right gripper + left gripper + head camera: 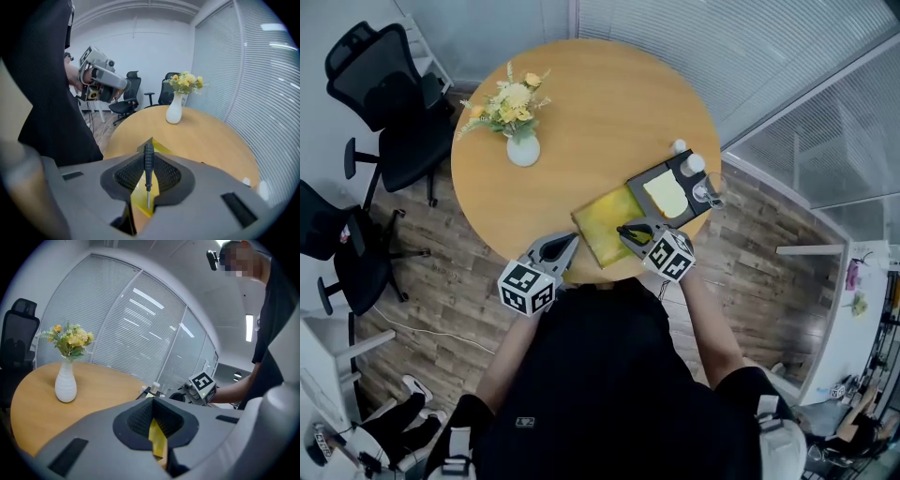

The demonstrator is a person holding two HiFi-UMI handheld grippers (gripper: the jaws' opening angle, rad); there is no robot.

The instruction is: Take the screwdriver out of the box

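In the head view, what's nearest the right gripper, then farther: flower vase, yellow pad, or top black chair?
1. Yellow pad, right beneath its jaws.
2. Flower vase, across the table, leftward.
3. Top black chair, off the table, far left.

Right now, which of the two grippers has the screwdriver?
The right gripper: the dark screwdriver stands clamped between its jaws. The left gripper has no screwdriver between its own.

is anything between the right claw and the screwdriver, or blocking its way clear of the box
Nothing visible does. The right claw is already shut on the screwdriver and holds it over the yellow lid, beside the box, with open space around it.
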